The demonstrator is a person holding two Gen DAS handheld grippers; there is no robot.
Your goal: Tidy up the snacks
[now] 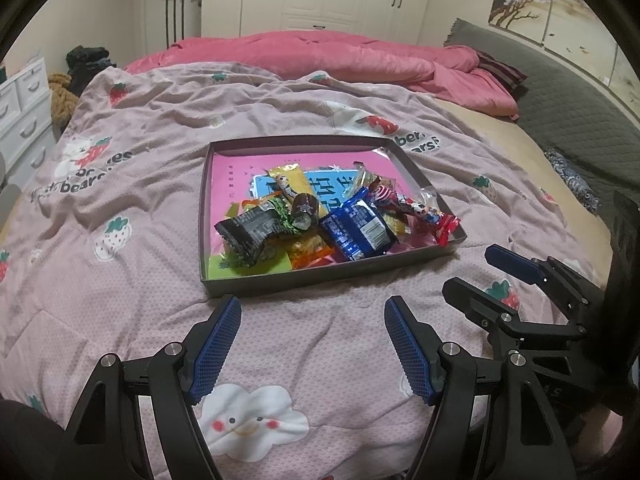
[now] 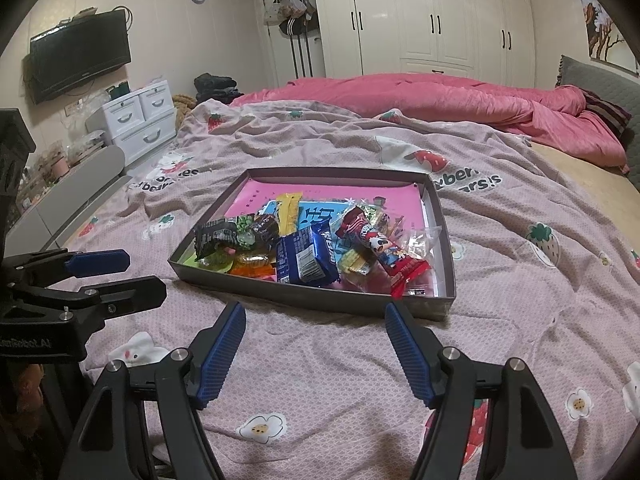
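A shallow dark box point(image 1: 320, 274) point(image 2: 320, 300) with a pink lining lies on the strawberry-print bedspread. Piled in its near half are several snacks: a blue packet point(image 1: 356, 228) point(image 2: 306, 258), a black packet point(image 1: 248, 232) point(image 2: 214, 236), a red wrapped bar point(image 1: 440, 228) point(image 2: 400, 264) and a yellow stick point(image 1: 286, 174) point(image 2: 290, 208). My left gripper point(image 1: 313, 308) point(image 2: 146, 276) hovers just short of the box's near wall, open and empty. My right gripper point(image 2: 315, 314) point(image 1: 480, 276) is beside it on the right, also open and empty, near the box's front right corner.
A bunched pink duvet point(image 1: 360, 56) lies across the far side of the bed, with a grey headboard cushion point(image 1: 560, 92) at right. White drawers point(image 2: 138, 116) stand off the bed's left edge below a wall TV point(image 2: 80, 56). White wardrobes point(image 2: 432, 16) line the back wall.
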